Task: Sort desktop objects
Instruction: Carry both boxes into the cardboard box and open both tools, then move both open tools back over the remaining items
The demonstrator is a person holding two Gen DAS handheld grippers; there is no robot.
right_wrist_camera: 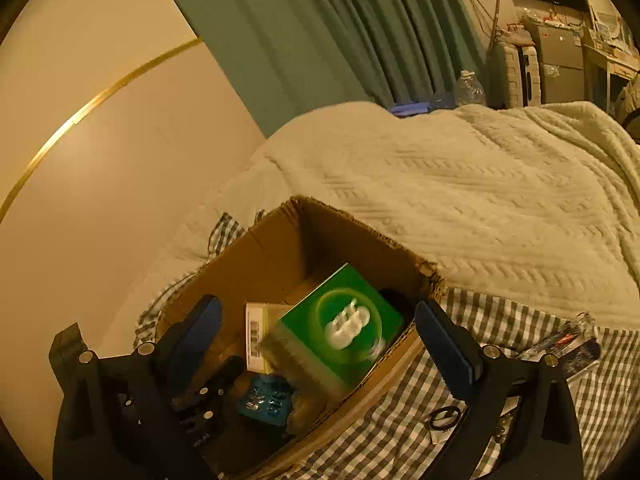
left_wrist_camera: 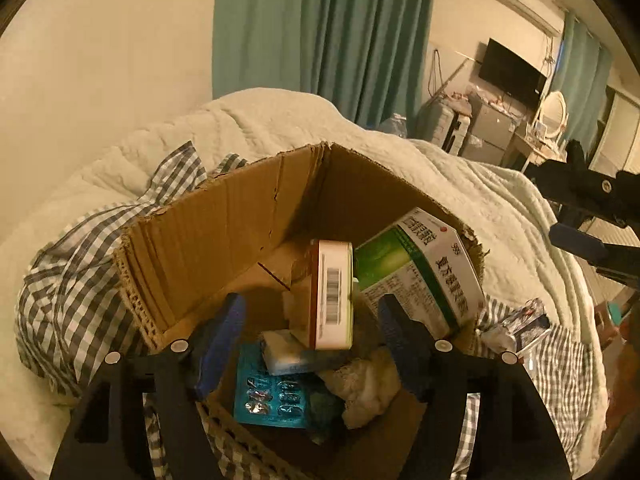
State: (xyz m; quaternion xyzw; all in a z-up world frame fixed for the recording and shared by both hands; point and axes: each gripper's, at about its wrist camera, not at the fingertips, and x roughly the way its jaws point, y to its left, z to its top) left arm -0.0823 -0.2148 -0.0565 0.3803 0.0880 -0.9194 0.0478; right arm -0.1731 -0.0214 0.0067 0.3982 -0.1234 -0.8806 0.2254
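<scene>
In the left wrist view, the left hand-held gripper (left_wrist_camera: 312,344) stands with jaws apart over the cardboard box (left_wrist_camera: 224,216) at frame centre, an orange-edged carton (left_wrist_camera: 332,296) loose between them beside the green medicine box (left_wrist_camera: 420,268). In the right wrist view, the right hand-held gripper (right_wrist_camera: 320,344) is also spread wide at lower centre, the green medicine box blurred and ungripped between its fingers, inside the cardboard box on the bed (right_wrist_camera: 460,184).

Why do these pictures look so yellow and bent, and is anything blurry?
Both views have warm, dim indoor light, giving the orange cast, and round fisheye lenses bend the walls and darken the corners. In the right wrist view the green box is smeared by motion blur; in the left wrist view the white box with a barcode is slightly soft, while the cardboard box stays fairly sharp.
</scene>
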